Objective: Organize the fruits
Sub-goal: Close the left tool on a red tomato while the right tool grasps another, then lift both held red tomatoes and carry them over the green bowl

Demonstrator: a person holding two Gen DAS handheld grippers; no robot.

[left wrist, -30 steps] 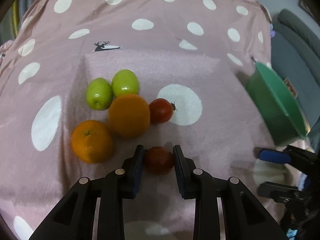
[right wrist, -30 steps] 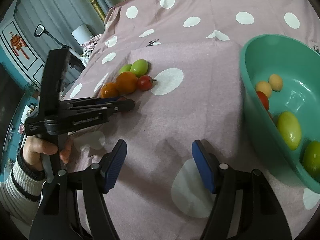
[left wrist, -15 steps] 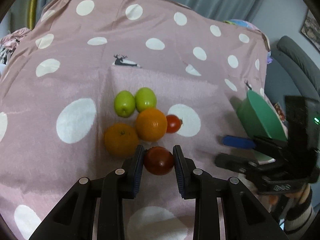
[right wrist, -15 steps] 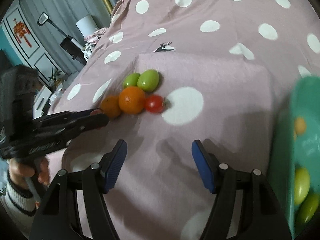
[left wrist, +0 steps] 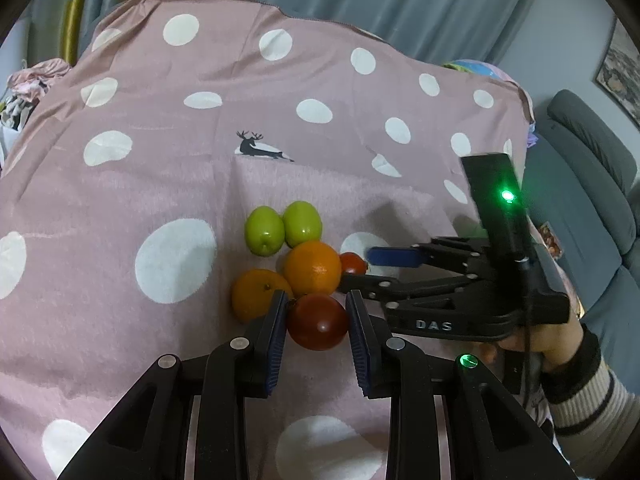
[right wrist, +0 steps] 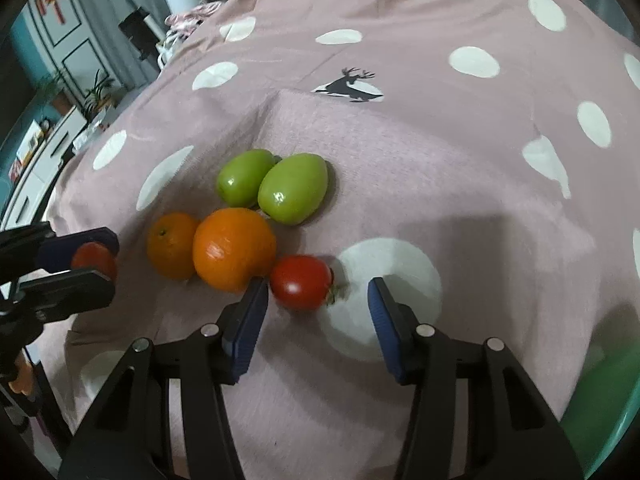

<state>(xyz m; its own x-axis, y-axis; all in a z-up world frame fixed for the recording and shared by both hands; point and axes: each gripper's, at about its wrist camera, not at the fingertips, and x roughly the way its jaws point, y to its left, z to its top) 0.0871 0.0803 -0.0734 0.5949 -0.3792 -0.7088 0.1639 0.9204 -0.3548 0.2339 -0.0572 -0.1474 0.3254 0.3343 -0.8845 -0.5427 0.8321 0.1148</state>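
My left gripper (left wrist: 317, 308) is shut on a dark red tomato (left wrist: 317, 322) and holds it above the pink dotted cloth; it also shows in the right wrist view (right wrist: 94, 258). My right gripper (right wrist: 318, 290) is open, its jaws either side of a second red tomato (right wrist: 301, 287) that lies on the cloth. Two oranges (right wrist: 234, 249) (right wrist: 171, 245) and two green fruits (right wrist: 293, 188) (right wrist: 244, 177) lie just behind it. In the left wrist view the right gripper (left wrist: 360, 266) reaches in from the right toward that tomato (left wrist: 353, 262).
The green bowl's rim (right wrist: 596, 432) shows at the lower right of the right wrist view. A grey sofa (left wrist: 588, 184) stands to the right of the bed. The pink cloth (left wrist: 200, 160) spreads wide to the left and back.
My left gripper has lifted and drawn back with the tomato. My right gripper has moved left from the bowl to the fruit pile and now straddles the second tomato.
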